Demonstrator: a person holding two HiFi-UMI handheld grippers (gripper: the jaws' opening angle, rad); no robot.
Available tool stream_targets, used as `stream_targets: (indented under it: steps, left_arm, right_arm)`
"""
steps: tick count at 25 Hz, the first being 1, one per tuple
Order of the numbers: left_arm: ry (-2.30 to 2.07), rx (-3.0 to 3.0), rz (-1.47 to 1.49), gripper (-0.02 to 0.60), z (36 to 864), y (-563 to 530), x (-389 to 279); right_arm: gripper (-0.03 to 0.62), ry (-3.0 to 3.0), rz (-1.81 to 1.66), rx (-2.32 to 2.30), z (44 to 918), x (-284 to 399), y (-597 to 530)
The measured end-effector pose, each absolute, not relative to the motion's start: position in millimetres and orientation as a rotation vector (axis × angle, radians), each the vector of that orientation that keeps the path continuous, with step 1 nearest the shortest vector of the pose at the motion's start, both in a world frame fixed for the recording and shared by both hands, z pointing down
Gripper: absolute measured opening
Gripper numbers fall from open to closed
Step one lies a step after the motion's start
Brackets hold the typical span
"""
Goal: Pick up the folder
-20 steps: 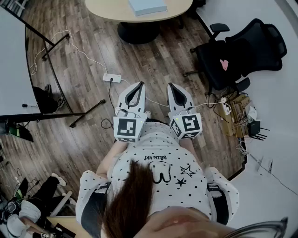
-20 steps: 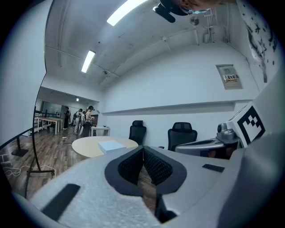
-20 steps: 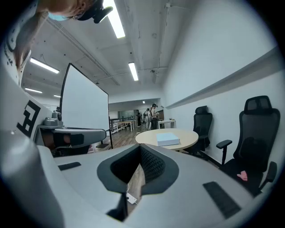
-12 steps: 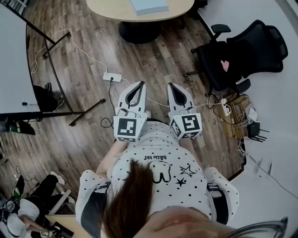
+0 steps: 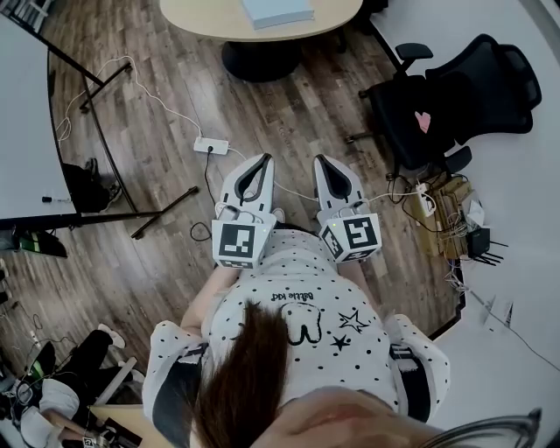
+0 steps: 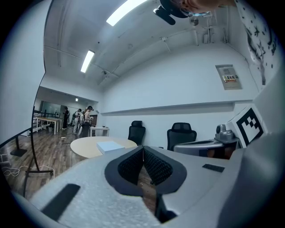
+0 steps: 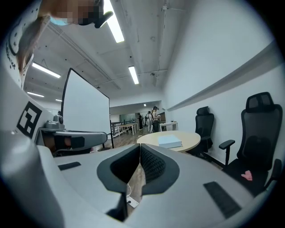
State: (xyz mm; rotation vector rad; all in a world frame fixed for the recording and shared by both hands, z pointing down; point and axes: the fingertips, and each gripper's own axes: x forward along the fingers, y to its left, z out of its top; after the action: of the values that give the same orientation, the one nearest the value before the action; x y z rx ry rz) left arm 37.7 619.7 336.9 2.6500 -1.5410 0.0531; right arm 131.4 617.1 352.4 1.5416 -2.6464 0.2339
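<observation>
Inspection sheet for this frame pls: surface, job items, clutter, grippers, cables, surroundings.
Surface: round beige table far ahead of the person, wood floor between.
Job's things: pale blue folder lying flat on the table, untouched.
Clutter: nothing seen on the table besides the folder.
Grippers: left gripper and right gripper both shut and empty, side by side close to the body.
Cables: white power strip on the floor with leads running off; cable tangle by the right wall.
Surroundings: black office chairs at right, whiteboard on a stand at left, people far behind the table.
</observation>
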Motion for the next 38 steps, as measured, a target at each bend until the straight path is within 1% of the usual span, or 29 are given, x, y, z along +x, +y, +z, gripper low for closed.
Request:
stream_targets:
  steps: [10,26,38]
  left_arm:
    - [-1.505,2.628,0.061,0.018,346,599,23]
    - [-1.485,2.641,0.045,0.018,337,490,-37]
    - [-1.44,2.591,0.065,0.018,357,456,-43]
  right_arm:
    - [0.006,-2.62,0.303,1.537,365,118,595]
    - [0.006,-2.581,0.328,1.577,360,72,492]
    - [0.006,-2.507,0.405,1.621,381,80,463]
